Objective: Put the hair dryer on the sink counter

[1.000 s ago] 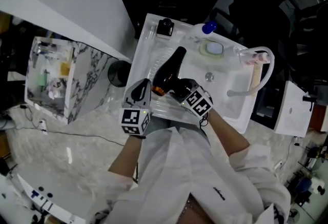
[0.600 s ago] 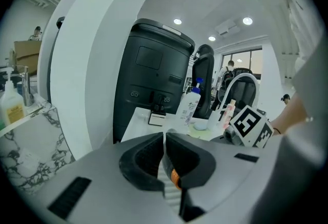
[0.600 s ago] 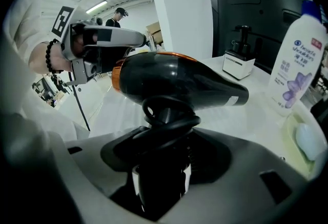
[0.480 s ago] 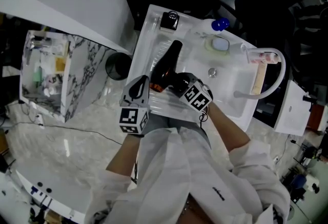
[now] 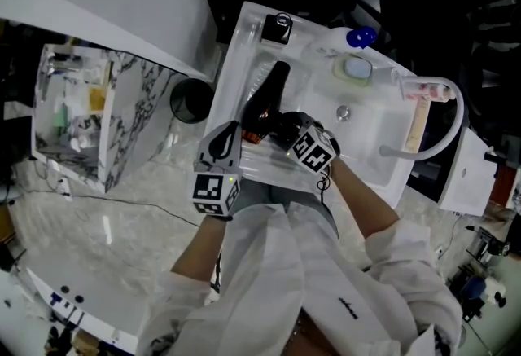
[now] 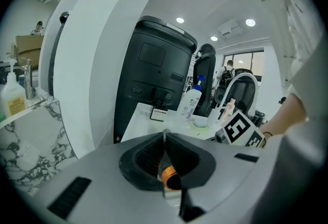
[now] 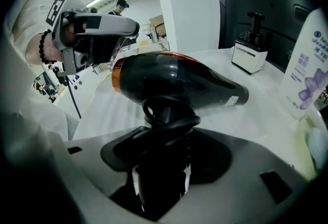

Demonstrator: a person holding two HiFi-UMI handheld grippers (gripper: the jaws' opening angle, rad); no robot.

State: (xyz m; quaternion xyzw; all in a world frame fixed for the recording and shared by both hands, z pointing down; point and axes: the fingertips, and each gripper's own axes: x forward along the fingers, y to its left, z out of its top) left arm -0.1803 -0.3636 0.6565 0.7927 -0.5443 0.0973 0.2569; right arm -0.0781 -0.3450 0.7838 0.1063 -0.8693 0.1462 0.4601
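Head view — hair dryer (image 5: 271, 92) beside basin (image 5: 368, 144).

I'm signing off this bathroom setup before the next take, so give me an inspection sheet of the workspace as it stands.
Surface: white sink counter, glossy, basin to the dryer's right in the head view.
Job's things: black hair dryer with an orange ring over the counter's left part.
Clutter: white bottle with a blue cap, pale soap dish, clear cup, small black device on a white base, all on the counter.
Grippers: right gripper jaws clamped on the dryer's handle; left gripper jaws together, nothing between.
Cables: black cord looped at the handle; thin dark cable on the floor.
Surroundings: black round bin, marble-patterned shelf unit.
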